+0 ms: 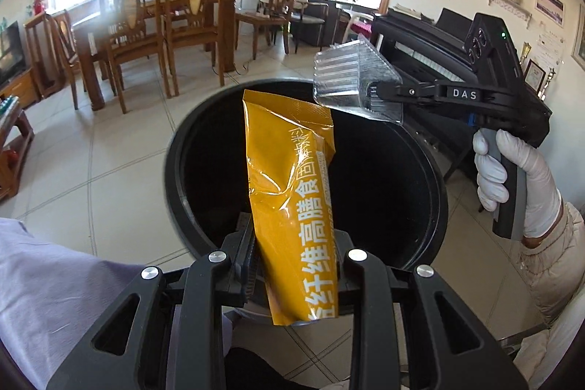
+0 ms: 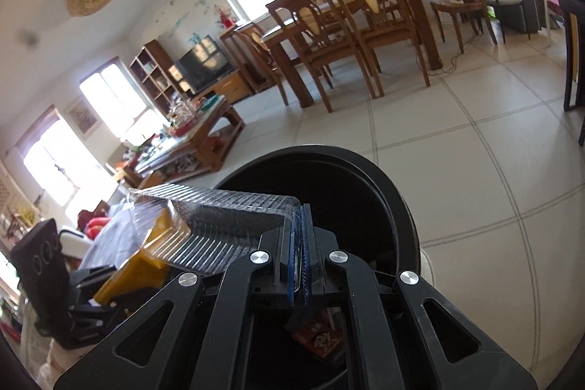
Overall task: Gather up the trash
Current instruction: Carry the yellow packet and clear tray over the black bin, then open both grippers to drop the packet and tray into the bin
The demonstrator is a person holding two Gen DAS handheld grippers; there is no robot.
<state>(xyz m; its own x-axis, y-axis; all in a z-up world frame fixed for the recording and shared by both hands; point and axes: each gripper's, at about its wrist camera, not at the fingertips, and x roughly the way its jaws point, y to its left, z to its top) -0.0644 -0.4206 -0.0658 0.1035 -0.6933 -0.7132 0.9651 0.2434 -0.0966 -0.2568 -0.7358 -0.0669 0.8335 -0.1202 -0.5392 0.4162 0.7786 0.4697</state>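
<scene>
Bin [image 1: 175, 170]: black, round, open, standing on the tiled floor [image 1: 109, 170]; a printed scrap lies inside (seen from the right wrist). Pouch [image 1: 292, 192]: yellow, white lettering, clamped at its lower end in the left gripper [image 1: 292, 280], hanging over the bin mouth. Tray [image 1: 351, 83]: clear ribbed plastic, pinched by its edge in the right gripper [image 2: 300, 254], fingers pressed together on it, above the bin's rim. Gloved hand [image 1: 519, 178] on the right gripper's handle.

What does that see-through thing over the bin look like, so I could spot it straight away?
Find the round black bin on the tiled floor. Above its far rim, the right claw pinches a clear plastic tray by one edge. It is ribbed and transparent, unlike the orange packet beside it.
</scene>
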